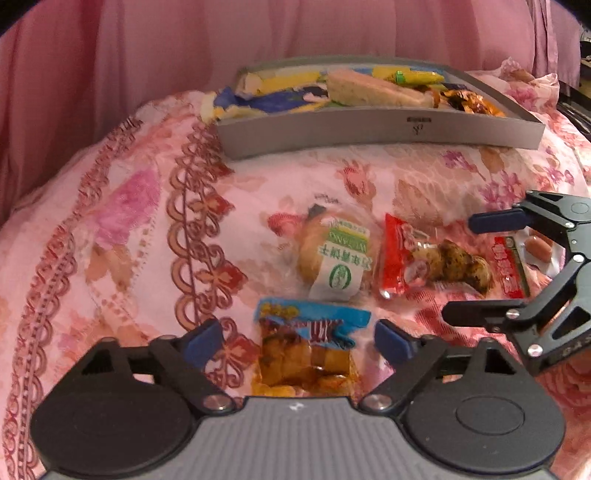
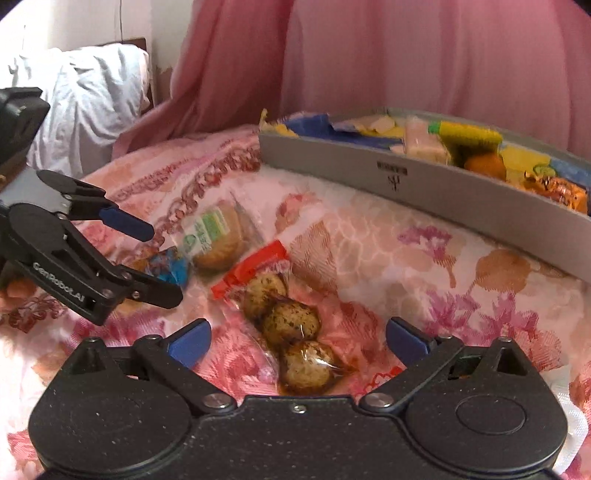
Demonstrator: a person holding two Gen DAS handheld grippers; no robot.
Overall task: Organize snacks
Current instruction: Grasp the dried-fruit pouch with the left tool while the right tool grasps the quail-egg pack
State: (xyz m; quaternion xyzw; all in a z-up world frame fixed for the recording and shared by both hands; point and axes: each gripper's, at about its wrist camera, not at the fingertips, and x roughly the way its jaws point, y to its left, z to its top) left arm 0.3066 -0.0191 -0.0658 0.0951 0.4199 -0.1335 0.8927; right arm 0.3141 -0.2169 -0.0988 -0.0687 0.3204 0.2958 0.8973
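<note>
My left gripper [image 1: 299, 341] is open, low over a blue-topped packet of yellow-brown chunks [image 1: 306, 350] that lies between its fingers. Beyond it lie a bun in a clear green-labelled wrapper [image 1: 334, 254], a red-edged packet of braised eggs [image 1: 432, 262] and a red sausage packet [image 1: 517, 266]. My right gripper [image 2: 297, 341] is open too, its fingers on either side of the egg packet [image 2: 291, 325]. In the right wrist view the bun [image 2: 218, 236] and the blue packet [image 2: 170, 267] lie to the left, under the left gripper [image 2: 160, 264]. A grey tray [image 1: 369, 129] at the back holds several snacks.
Everything rests on a soft pink floral bedspread [image 1: 129, 221]. A pink curtain [image 1: 295, 33] hangs behind the tray [image 2: 406, 177]. A white pillow [image 2: 88, 92] lies at the far left. The two grippers work close together, the right gripper [image 1: 463, 269] side-on beside the left.
</note>
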